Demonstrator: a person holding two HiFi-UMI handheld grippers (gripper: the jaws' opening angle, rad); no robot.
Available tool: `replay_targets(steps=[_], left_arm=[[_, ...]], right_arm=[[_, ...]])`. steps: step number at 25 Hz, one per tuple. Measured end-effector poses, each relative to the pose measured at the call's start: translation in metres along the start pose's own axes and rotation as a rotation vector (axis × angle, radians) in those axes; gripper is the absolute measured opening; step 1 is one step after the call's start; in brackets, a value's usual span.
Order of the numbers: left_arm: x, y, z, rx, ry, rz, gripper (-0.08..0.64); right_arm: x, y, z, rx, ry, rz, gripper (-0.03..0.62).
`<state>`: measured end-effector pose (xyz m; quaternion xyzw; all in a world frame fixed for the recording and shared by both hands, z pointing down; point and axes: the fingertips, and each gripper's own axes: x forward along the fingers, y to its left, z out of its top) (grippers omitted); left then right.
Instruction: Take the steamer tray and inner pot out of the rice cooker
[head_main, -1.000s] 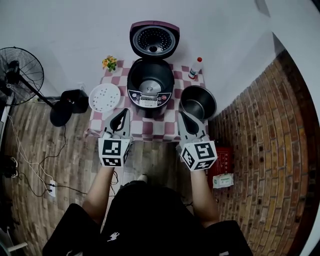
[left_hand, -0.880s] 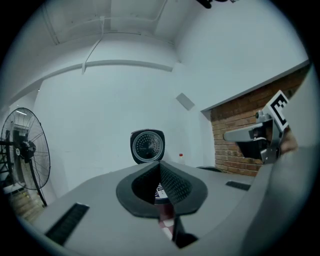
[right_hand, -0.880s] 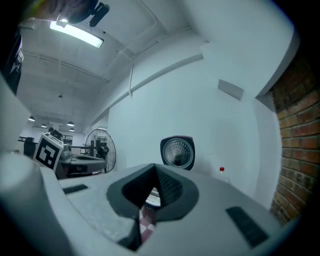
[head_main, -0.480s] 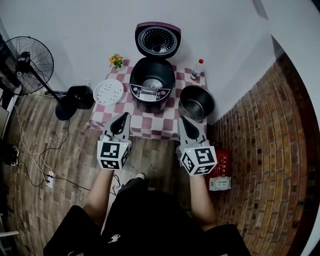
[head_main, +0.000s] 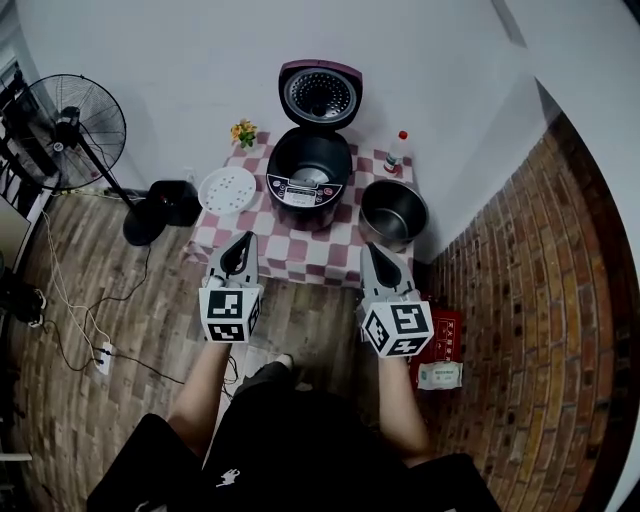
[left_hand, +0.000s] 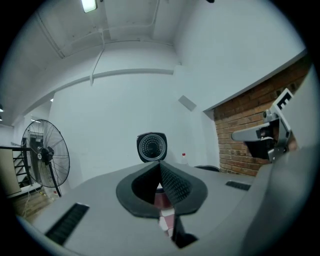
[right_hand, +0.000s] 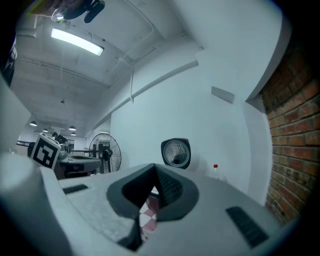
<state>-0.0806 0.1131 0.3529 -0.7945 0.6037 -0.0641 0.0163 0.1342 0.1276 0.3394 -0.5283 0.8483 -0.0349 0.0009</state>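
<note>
On the far left of the head view a standing fan (head_main: 65, 125) is on the wooden floor, and a black object (head_main: 176, 200) lies near its foot. Next comes a small table (head_main: 300, 258) with a pink and white checked cloth. The white steamer tray (head_main: 227, 190) lies flat on the left part of this table, apart from the cooker, and a small pot of yellow flowers (head_main: 243, 131) stands behind it at the back corner.

The left gripper (head_main: 244, 238) is held level, with its tip at the near edge of the table. Its jaws are pressed together with nothing between them.

The rice cooker (head_main: 310, 170) stands in the middle of the table with its lid (head_main: 320, 95) raised upright. Its hollow shows a grey round plate at the bottom.

The right gripper (head_main: 369, 248) is also level at the near edge, and its jaws are likewise together on nothing.

Behind, a small bottle (head_main: 397, 150) with a red cap stands at the back right corner. The metal inner pot (head_main: 393, 212) stands upright on the right part of the table, just beside the cooker.

Further right, a red crate (head_main: 447, 335) sits on the floor next to a brick wall (head_main: 560, 300).
</note>
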Motion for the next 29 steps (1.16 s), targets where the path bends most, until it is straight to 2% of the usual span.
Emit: replay_targets(steps=[7, 23, 29], left_arm=[[-0.015, 0.0, 0.0, -0.002, -0.002, 0.025, 0.003], [-0.017, -0.007, -0.004, -0.048, 0.012, 0.001, 0.003], [-0.01, -0.01, -0.008, -0.031, 0.018, 0.001, 0.003]], right_arm=[[-0.012, 0.003, 0.001, -0.003, -0.01, 0.008, 0.002], [-0.015, 0.0, -0.001, -0.008, -0.007, 0.0, 0.002], [-0.011, -0.005, -0.006, -0.017, 0.002, 0.002, 0.002]])
